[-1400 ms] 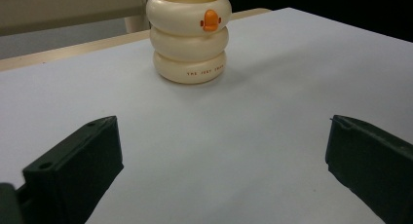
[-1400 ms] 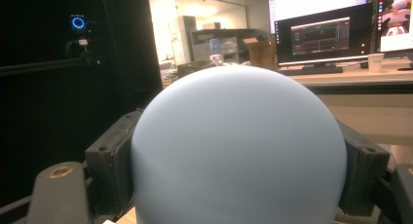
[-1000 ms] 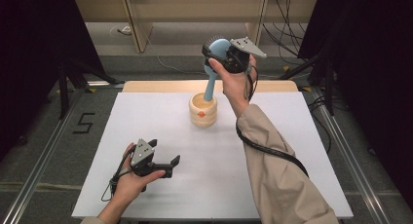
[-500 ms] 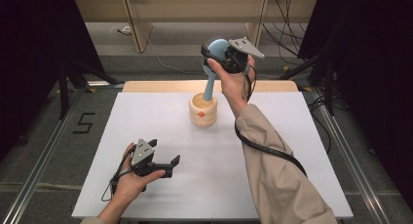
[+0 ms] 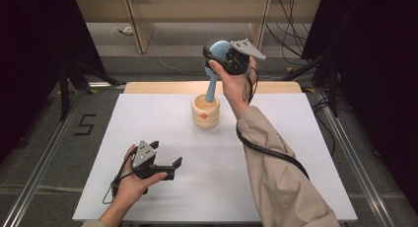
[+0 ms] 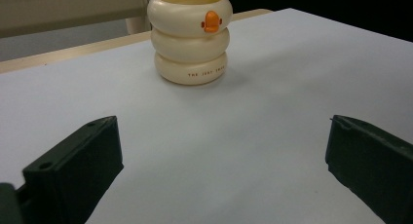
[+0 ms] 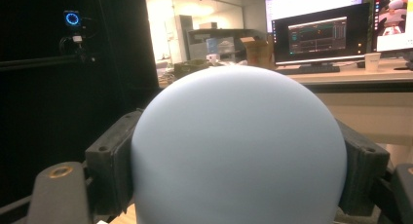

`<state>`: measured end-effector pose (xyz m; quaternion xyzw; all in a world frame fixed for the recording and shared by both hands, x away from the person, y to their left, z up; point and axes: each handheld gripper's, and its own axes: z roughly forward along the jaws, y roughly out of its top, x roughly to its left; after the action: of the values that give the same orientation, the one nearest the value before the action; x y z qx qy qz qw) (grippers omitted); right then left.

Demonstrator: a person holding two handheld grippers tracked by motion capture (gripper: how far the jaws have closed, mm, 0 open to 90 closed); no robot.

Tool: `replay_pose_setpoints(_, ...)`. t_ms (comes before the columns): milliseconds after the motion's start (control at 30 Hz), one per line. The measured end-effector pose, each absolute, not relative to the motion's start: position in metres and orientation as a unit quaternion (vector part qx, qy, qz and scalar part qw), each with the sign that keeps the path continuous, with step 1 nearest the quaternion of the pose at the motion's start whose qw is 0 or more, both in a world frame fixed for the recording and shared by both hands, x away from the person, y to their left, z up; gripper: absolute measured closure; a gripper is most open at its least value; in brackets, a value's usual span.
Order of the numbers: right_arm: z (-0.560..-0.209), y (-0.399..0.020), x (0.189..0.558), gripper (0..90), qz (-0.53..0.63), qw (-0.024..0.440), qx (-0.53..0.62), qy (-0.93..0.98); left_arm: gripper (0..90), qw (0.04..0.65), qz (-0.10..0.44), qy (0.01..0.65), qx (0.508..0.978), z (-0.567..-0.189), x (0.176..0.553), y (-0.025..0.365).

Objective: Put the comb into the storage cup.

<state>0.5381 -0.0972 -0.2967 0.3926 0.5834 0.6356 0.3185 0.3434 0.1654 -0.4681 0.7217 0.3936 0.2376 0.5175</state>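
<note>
Pale-blue plastic fills the right gripper (image 5: pixel 220 56) — jaws clamped on the hairbrush (image 5: pixel 215 64) head, its handle dipping into the cream ringed cup (image 5: pixel 205 111) at twelve o'clock on the white table (image 5: pixel 296 138). At seven o'clock, the left gripper (image 5: pixel 173 167) rests spread, holding nothing.

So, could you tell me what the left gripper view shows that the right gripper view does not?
The left gripper view shows the cream ringed holder with its orange duck bill standing on the white table, and the left gripper with jaws open and nothing between them. The right gripper view shows the back of the blue hairbrush clamped in the right gripper, with monitors on a desk behind. Both share black jaws rising from below.
</note>
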Motion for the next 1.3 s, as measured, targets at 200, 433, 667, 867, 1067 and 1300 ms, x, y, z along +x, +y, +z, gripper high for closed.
replay_pose_setpoints(200, -0.299, -0.095, 0.539, 20.9, 0.635, 0.318, 0.394, 0.584, 0.0, 0.518, 0.238, 0.393, 0.722, -0.468, 0.343, 0.166)
replay_pose_setpoints(433, -0.301, -0.093, 0.541, 20.8, 0.634, 0.318, 0.394, 0.585, 0.0, 0.517, 0.239, 0.393, 0.722, -0.468, 0.344, 0.166)
replay_pose_setpoints(667, -0.303, -0.091, 0.543, 20.8, 0.633, 0.317, 0.395, 0.586, 0.0, 0.516, 0.24, 0.393, 0.722, -0.468, 0.344, 0.166)
replay_pose_setpoints(867, -0.306, -0.087, 0.544, 20.9, 0.631, 0.317, 0.394, 0.588, 0.0, 0.516, 0.24, 0.393, 0.722, -0.468, 0.344, 0.167)
replay_pose_setpoints(1067, -0.31, -0.085, 0.546, 20.9, 0.629, 0.316, 0.394, 0.59, 0.0, 0.516, 0.24, 0.393, 0.722, -0.468, 0.344, 0.167)
replay_pose_setpoints(1300, -0.314, -0.083, 0.548, 20.9, 0.626, 0.315, 0.396, 0.594, 0.0, 0.516, 0.239, 0.393, 0.722, -0.468, 0.344, 0.166)
